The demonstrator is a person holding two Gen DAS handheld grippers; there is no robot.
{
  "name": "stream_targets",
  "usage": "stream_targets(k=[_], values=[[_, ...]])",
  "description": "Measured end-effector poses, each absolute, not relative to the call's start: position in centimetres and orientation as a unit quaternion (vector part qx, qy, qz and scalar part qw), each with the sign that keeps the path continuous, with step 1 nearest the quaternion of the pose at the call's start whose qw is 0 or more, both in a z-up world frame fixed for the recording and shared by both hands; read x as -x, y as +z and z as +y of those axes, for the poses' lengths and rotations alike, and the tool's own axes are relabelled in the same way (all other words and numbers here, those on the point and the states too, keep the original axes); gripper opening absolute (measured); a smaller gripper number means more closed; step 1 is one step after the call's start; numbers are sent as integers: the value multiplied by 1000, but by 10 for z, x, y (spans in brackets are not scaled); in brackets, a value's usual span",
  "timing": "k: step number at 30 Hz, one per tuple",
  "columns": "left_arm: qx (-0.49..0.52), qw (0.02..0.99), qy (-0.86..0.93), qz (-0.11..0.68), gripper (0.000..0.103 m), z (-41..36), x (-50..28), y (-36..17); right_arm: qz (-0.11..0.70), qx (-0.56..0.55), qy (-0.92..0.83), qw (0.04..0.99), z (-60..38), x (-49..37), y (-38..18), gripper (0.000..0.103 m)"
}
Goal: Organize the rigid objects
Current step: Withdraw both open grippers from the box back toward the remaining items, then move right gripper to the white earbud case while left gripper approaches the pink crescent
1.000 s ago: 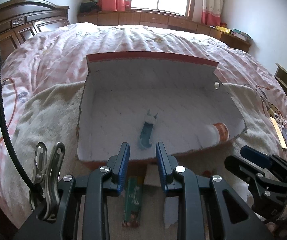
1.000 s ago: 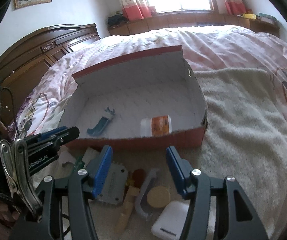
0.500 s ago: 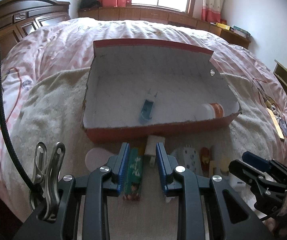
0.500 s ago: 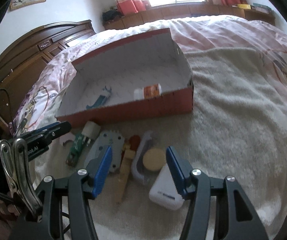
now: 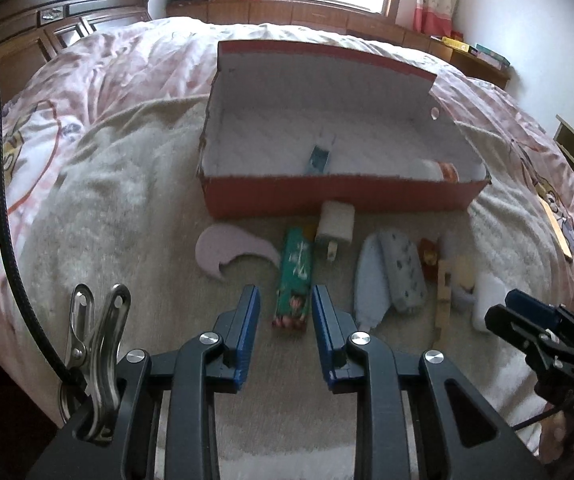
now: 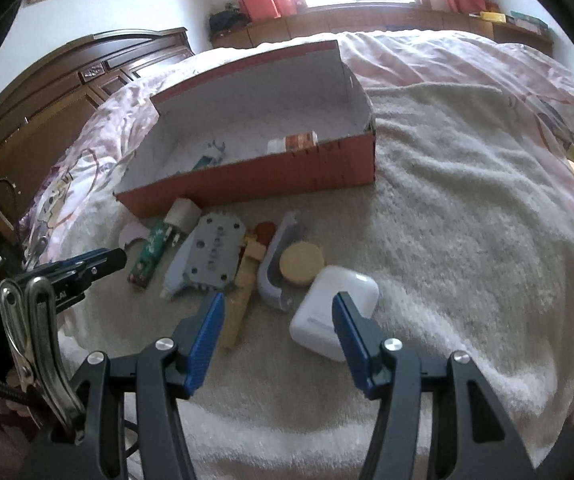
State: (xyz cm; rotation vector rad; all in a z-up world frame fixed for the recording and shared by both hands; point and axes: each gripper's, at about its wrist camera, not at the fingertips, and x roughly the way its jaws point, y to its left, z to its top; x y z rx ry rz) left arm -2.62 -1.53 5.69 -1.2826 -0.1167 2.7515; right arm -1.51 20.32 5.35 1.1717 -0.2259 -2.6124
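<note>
A red cardboard box (image 5: 339,200) (image 6: 271,180) sits on a cream towel and holds a blue clip (image 5: 319,159) and a white bottle with an orange label (image 5: 441,170). Loose objects lie in front of it: a green packet (image 5: 295,280) (image 6: 153,250), a white plug (image 5: 335,222), a grey-blue brush (image 6: 215,254), a wooden piece (image 6: 243,292), a yellow disc (image 6: 301,262) and a white case (image 6: 333,312). My left gripper (image 5: 285,312) is open, its fingers either side of the green packet's near end. My right gripper (image 6: 279,320) is open above the white case's left side.
A pale lilac curved piece (image 5: 231,250) lies left of the green packet. The cream towel (image 6: 467,220) covers a pink quilted bed. A dark wooden headboard (image 6: 47,92) stands at the left. A wooden ruler (image 5: 559,232) lies at the bed's right edge.
Both grippers have pulled back from the box and dropped lower toward the loose objects. The left one now straddles the green packet's end; the right one came over the white case.
</note>
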Motion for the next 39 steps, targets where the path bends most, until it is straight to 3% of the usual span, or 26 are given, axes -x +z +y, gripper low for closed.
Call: stream_targets(k=[35,39], values=[[445,61,892,-57,28,-30,6,23,-47,-414,-906,82,205,30,23,64],[443,54,893,-59,28,-34,7,23,-32,-407,-910,74,205,28,22,54]])
